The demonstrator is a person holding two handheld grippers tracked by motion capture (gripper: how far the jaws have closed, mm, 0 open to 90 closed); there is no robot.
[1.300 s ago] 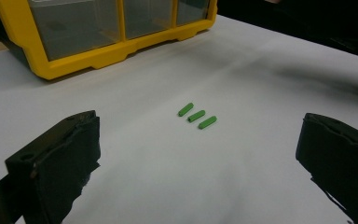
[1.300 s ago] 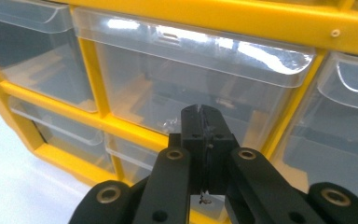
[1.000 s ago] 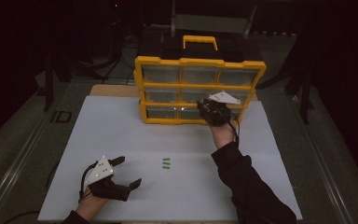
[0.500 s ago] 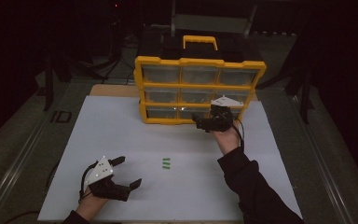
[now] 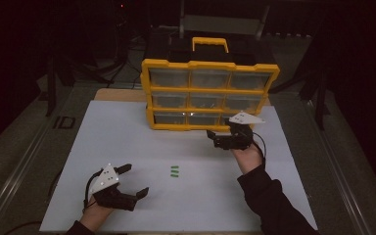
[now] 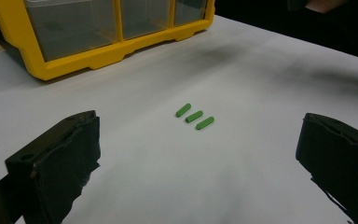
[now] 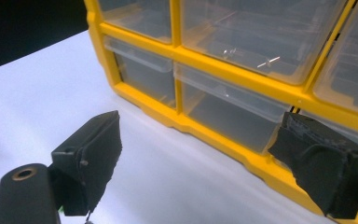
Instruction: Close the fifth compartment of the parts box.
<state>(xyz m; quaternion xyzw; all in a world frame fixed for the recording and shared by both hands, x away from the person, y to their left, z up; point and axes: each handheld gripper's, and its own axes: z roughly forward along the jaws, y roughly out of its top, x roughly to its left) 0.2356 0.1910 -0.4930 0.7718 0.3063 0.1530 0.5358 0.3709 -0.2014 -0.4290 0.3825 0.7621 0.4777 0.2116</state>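
Now both grippers' fingers gape empty: right gripper (image 5: 220, 139) just opened beside yellow drawer cabinet (image 5: 210, 93), left gripper (image 5: 133, 180) near 3 green pegs (image 5: 175, 171).

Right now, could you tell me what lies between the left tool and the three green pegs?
Nothing: in the left gripper view, bare white table stretches from the open left tool to the green pegs.

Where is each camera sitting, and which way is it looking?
High view: above the person's side, looking forward and down on the table; both forearms and grippers show.
Left gripper view: rides the left gripper, facing three green pegs.
Right gripper view: rides the right gripper, facing the yellow drawer cabinet.
All share the cabinet.
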